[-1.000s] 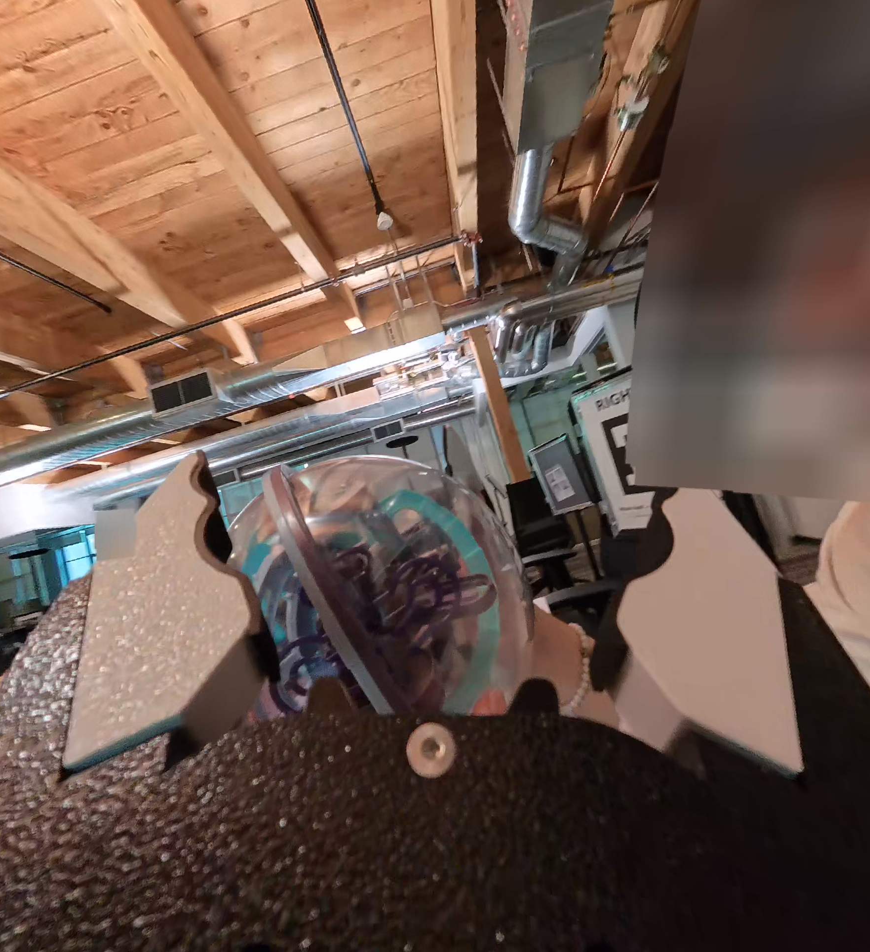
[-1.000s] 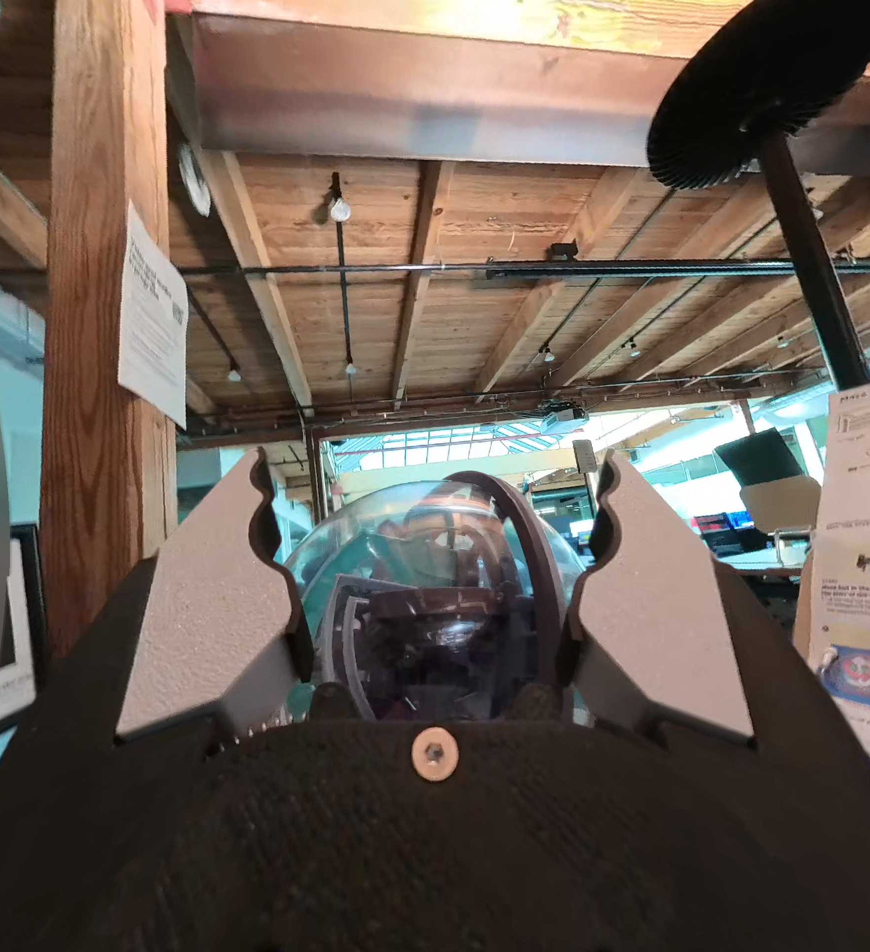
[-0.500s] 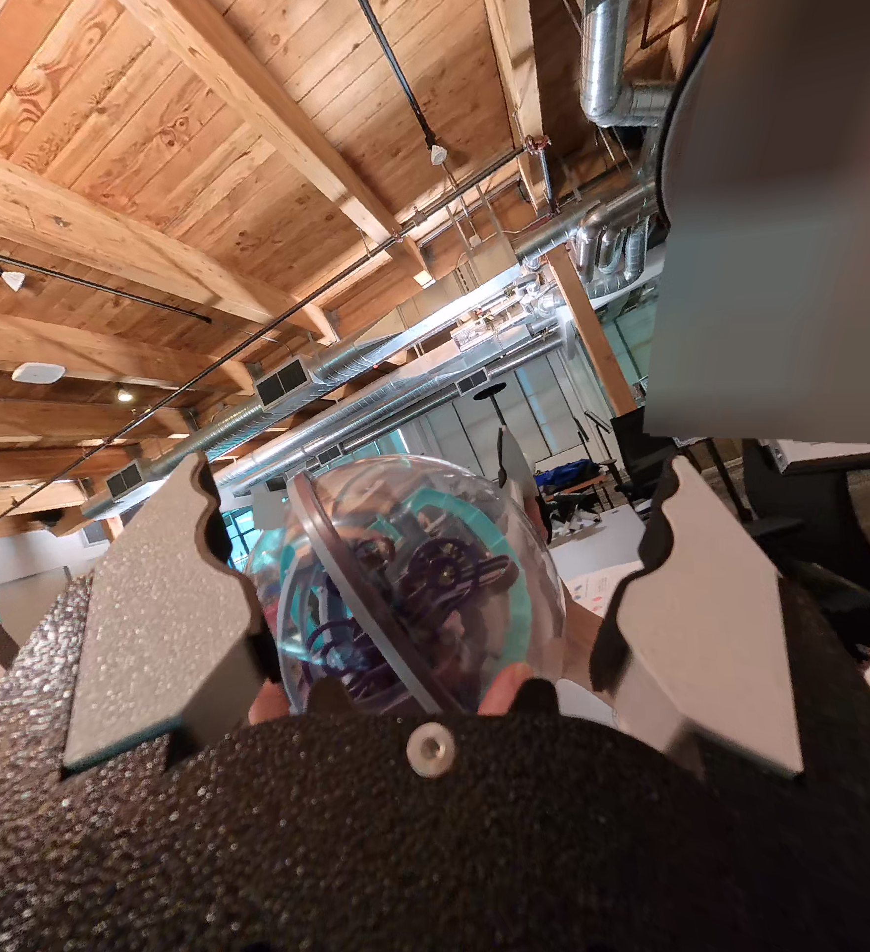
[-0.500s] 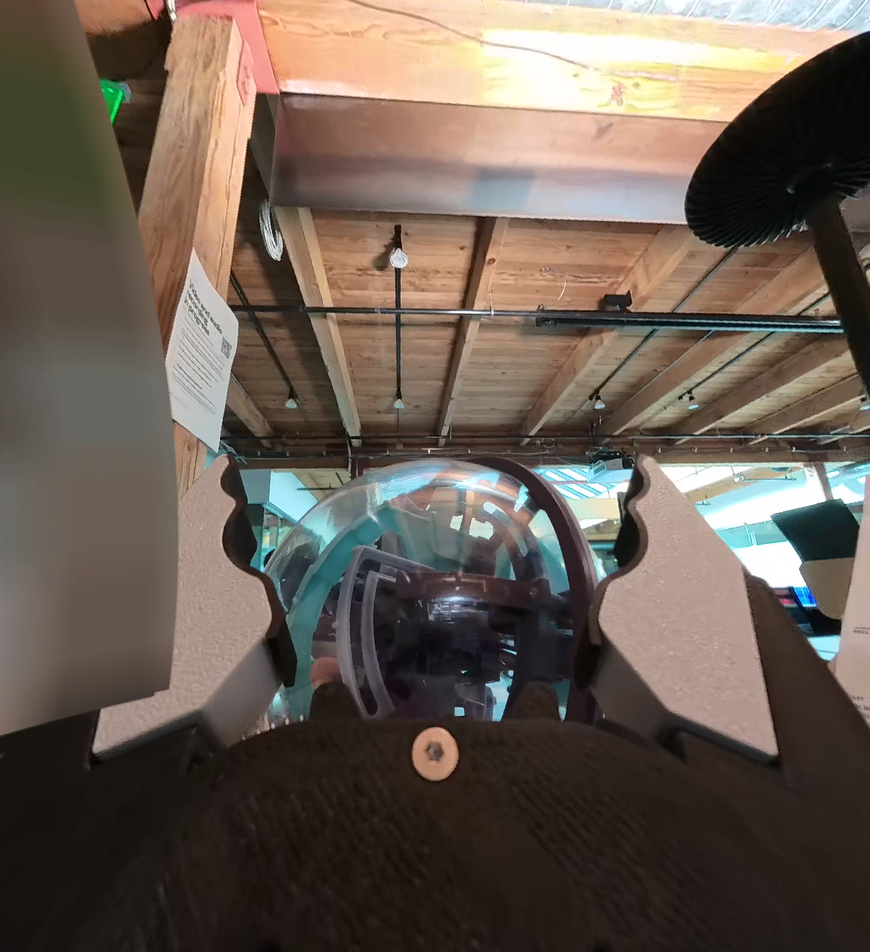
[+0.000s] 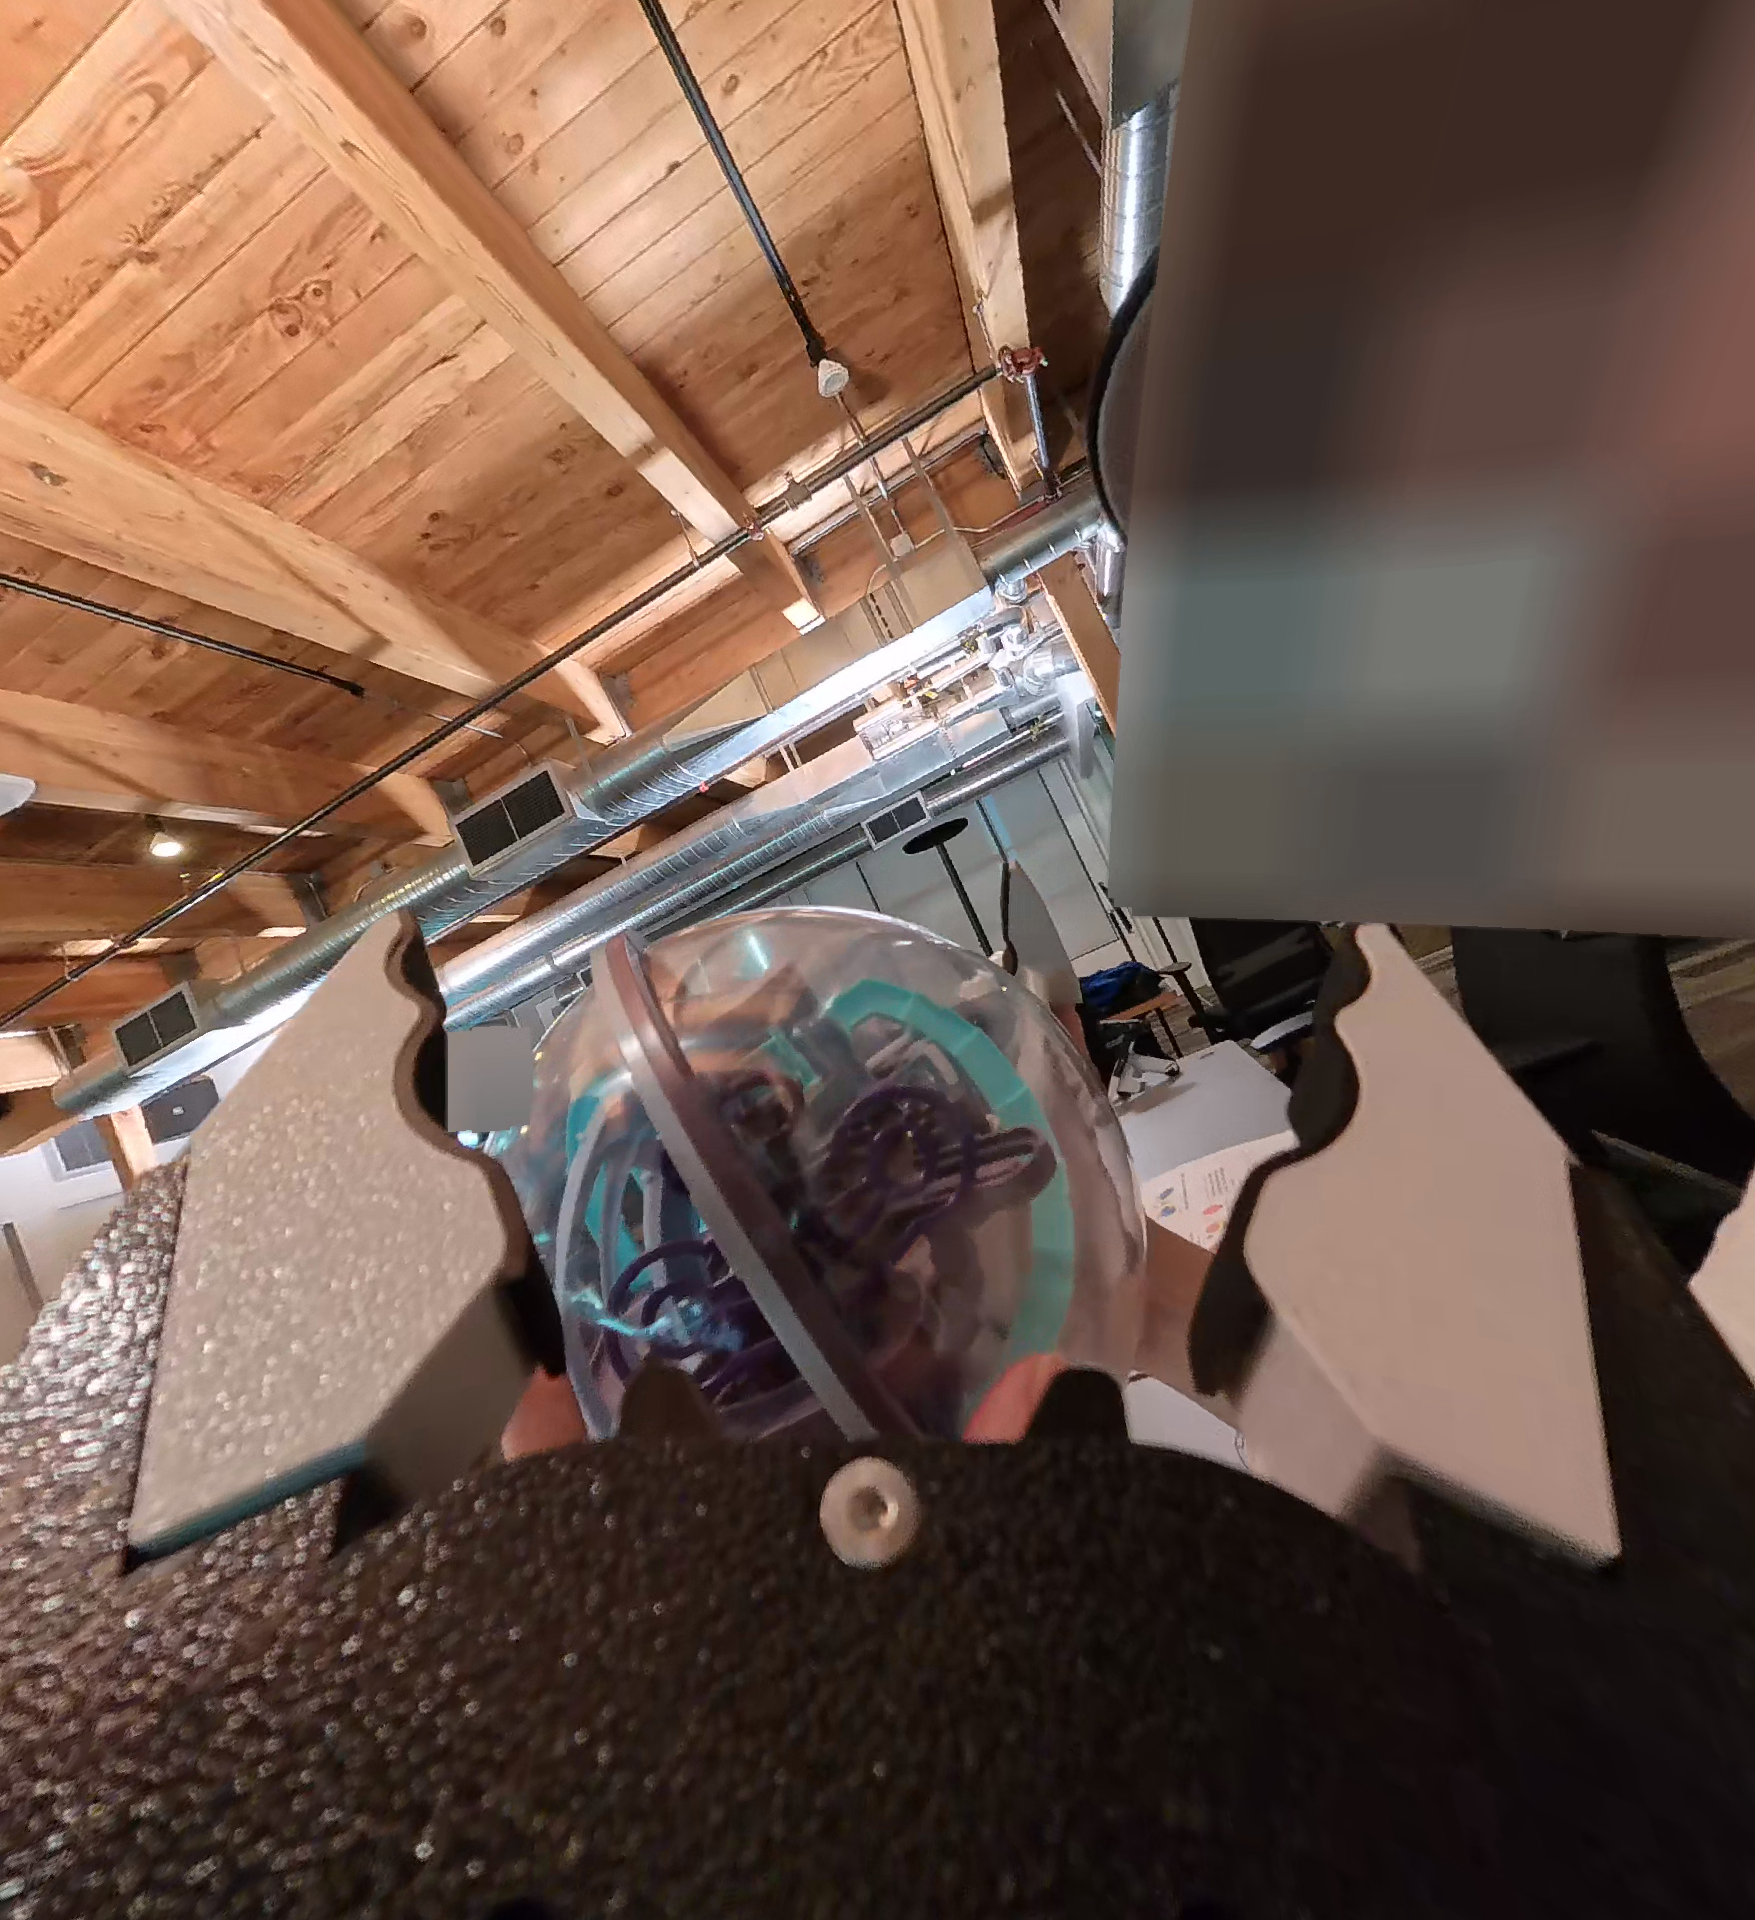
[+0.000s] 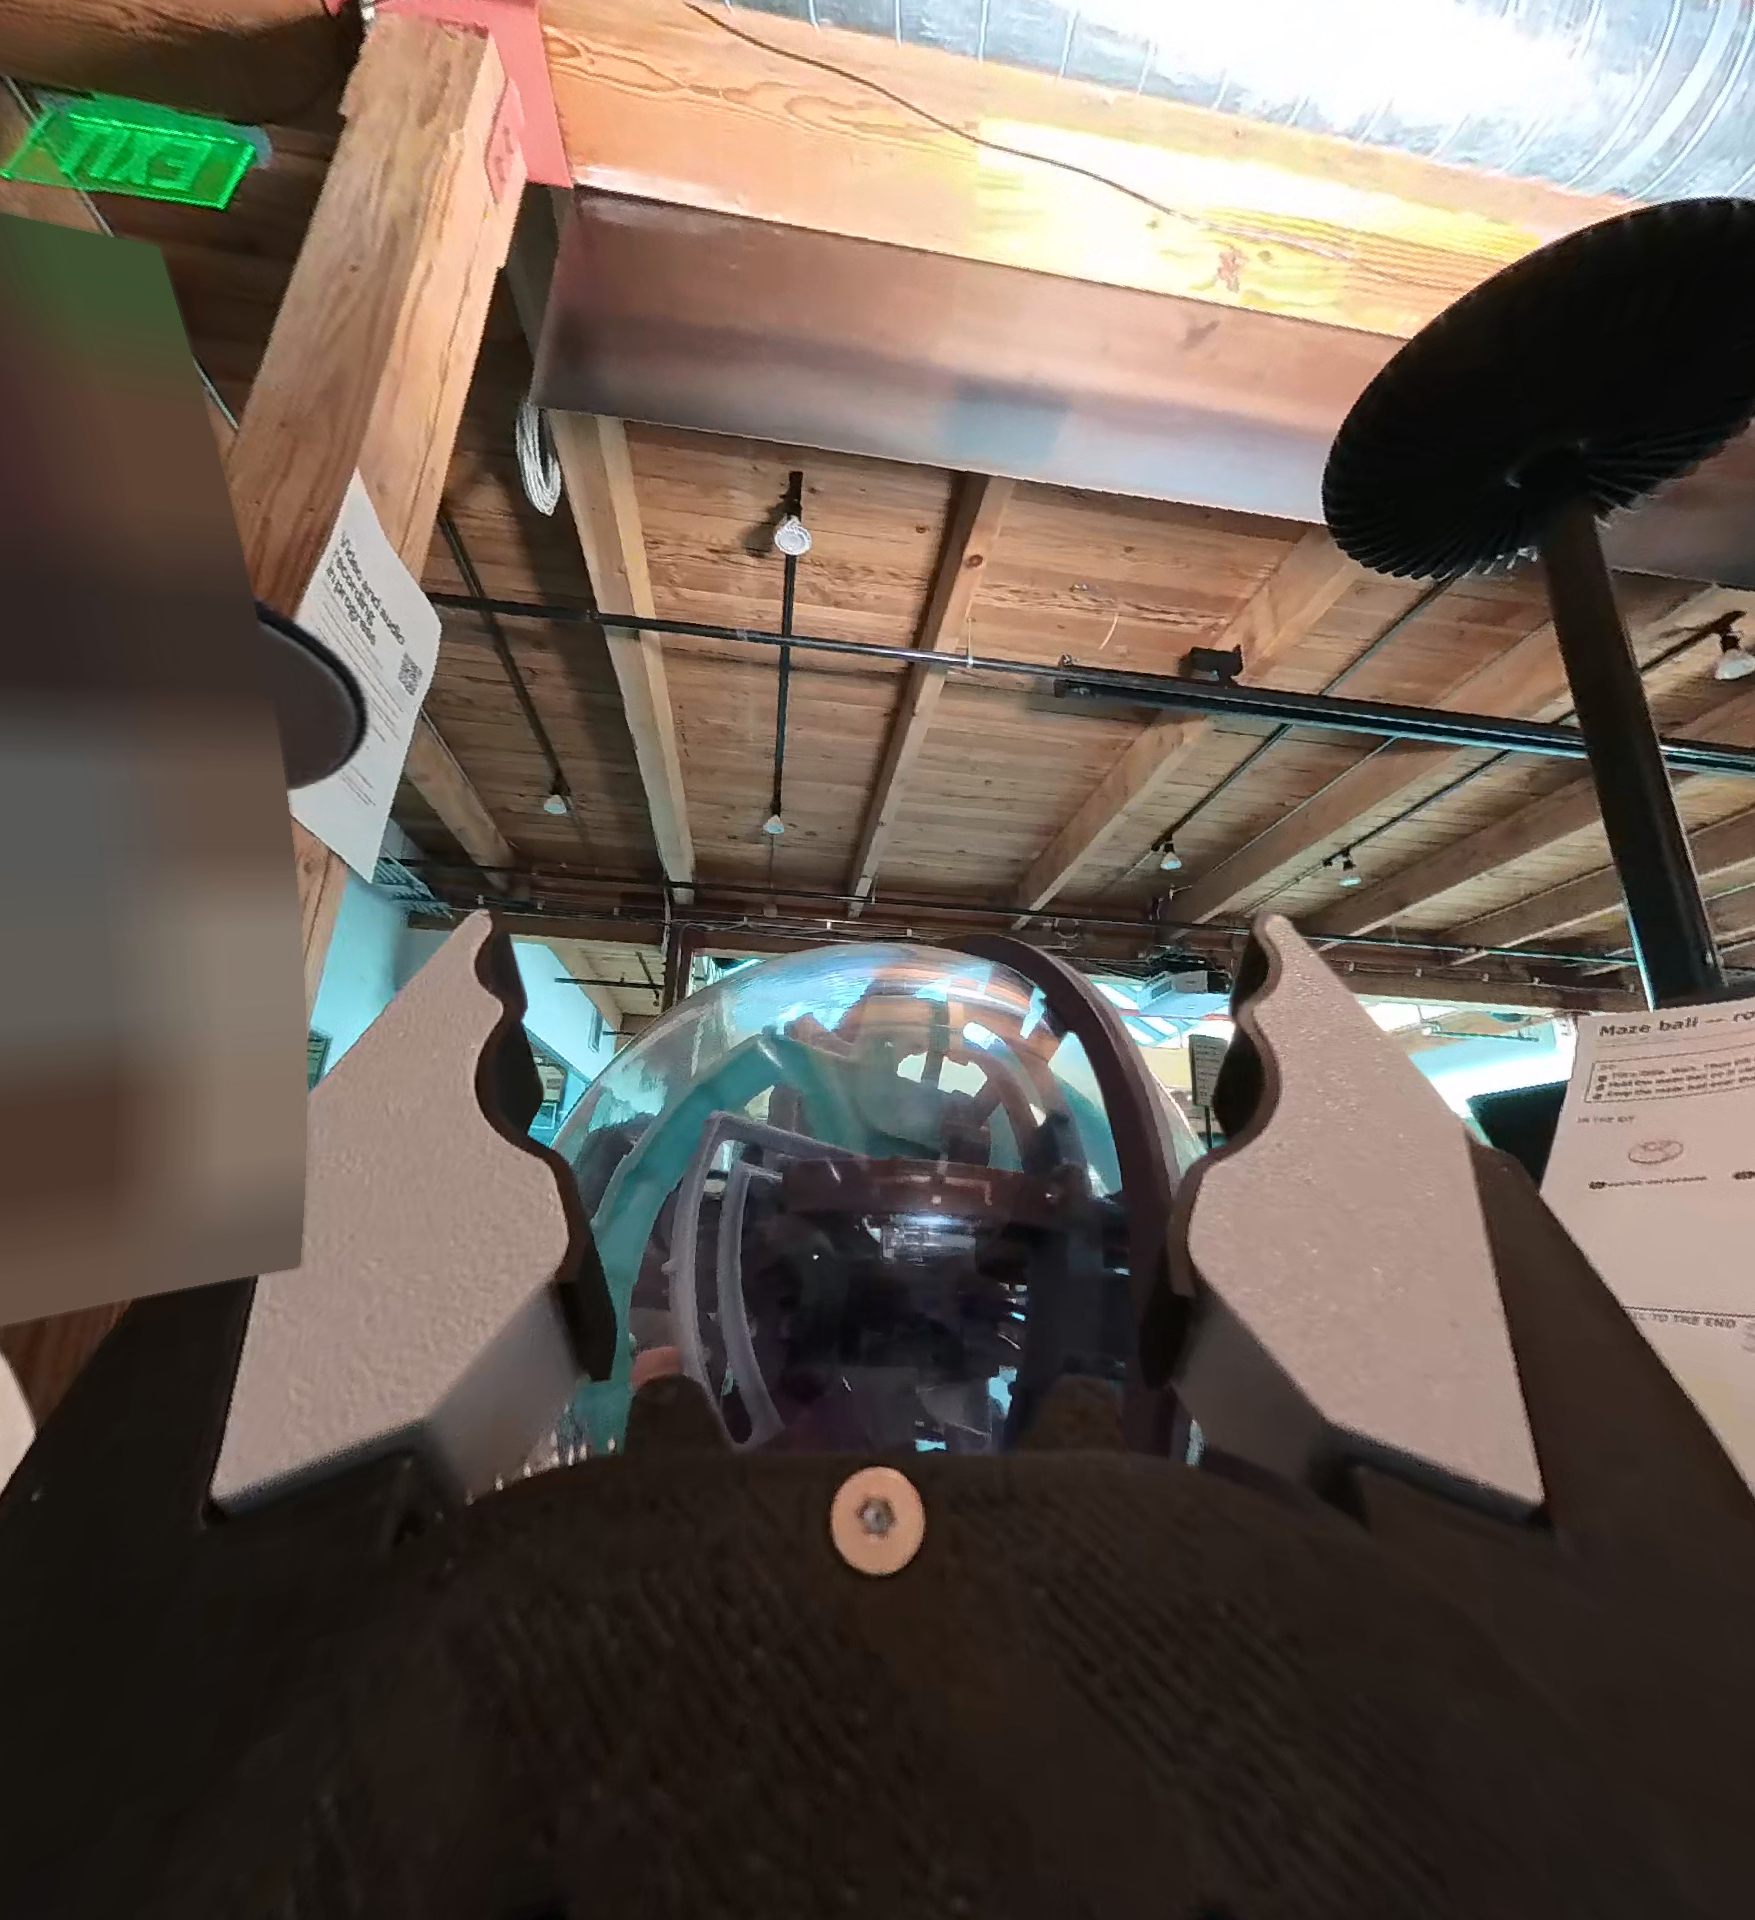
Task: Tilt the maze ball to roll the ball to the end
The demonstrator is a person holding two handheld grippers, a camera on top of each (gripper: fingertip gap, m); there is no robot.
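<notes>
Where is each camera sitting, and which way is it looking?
Left wrist view: sits on the left tongs, looks up past the maze ball at the wooden ceiling; fingertips show.
Right wrist view: sits on the right tongs, looks up at the black lamp.
Both share the maze ball and ceiling.

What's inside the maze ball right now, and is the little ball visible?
Inside the clear maze ball are teal ring tracks, purple looping tracks and a dark band dividing its halves. The little ball cannot be picked out; tracks, glare and the gripper body hide the lower part.
</notes>
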